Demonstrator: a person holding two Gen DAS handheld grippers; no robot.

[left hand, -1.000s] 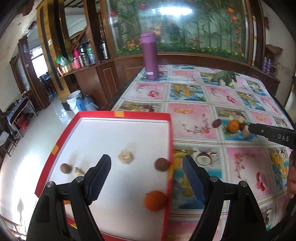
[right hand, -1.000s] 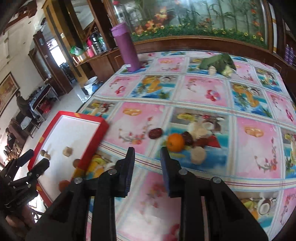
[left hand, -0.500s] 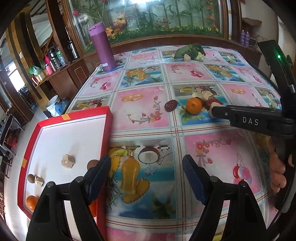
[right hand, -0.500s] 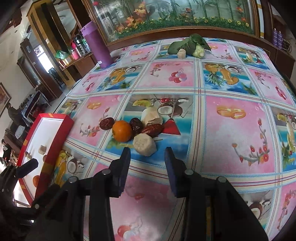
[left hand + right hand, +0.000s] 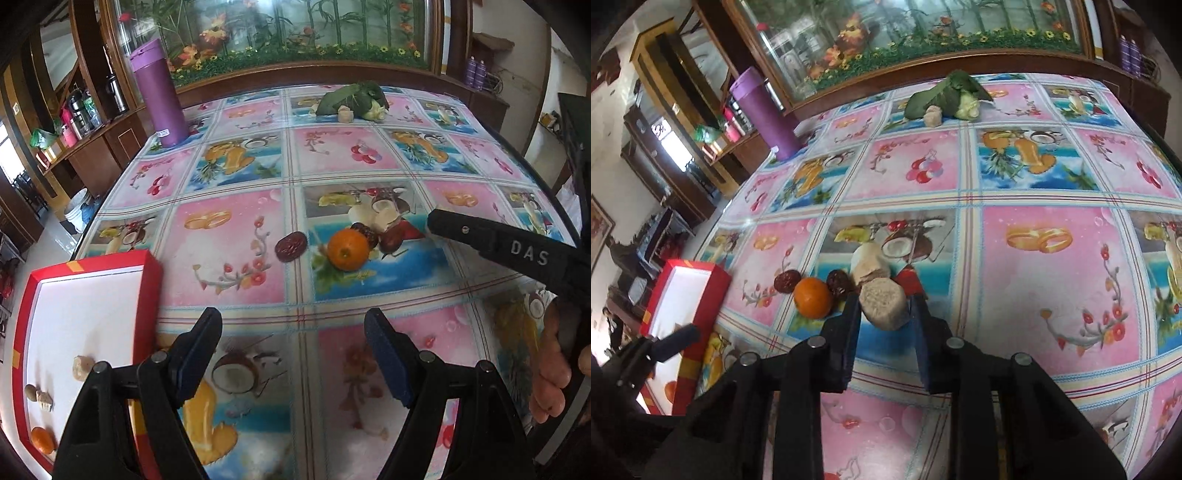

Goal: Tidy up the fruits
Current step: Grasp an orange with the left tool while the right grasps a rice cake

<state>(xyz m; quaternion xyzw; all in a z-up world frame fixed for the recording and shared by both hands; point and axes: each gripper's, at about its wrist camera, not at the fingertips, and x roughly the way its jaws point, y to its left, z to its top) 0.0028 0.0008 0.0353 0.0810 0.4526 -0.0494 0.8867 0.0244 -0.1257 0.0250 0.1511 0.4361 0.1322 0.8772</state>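
Observation:
A pile lies mid-table: an orange point(image 5: 348, 249) point(image 5: 812, 297), red dates point(image 5: 290, 246) point(image 5: 786, 281), a pale chunk point(image 5: 868, 262) and a beige cut piece point(image 5: 884, 304). My right gripper point(image 5: 884, 302) is open with its fingers on either side of the beige piece; whether they touch it I cannot tell. Its finger point(image 5: 480, 236) shows in the left wrist view beside the pile. My left gripper point(image 5: 293, 325) is open and empty above the tablecloth, right of the red tray point(image 5: 147, 269), which holds an orange point(image 5: 42, 439) and small pieces.
A purple flask point(image 5: 159, 96) point(image 5: 764, 110) stands at the far left of the table. Leafy greens point(image 5: 351, 99) point(image 5: 942, 96) with a pale lump lie at the far edge. The table's left edge drops to the floor.
The right gripper has moved forward to the pile, and its fingers now straddle the beige piece. The left gripper has swung right, off the tray and over the tablecloth.

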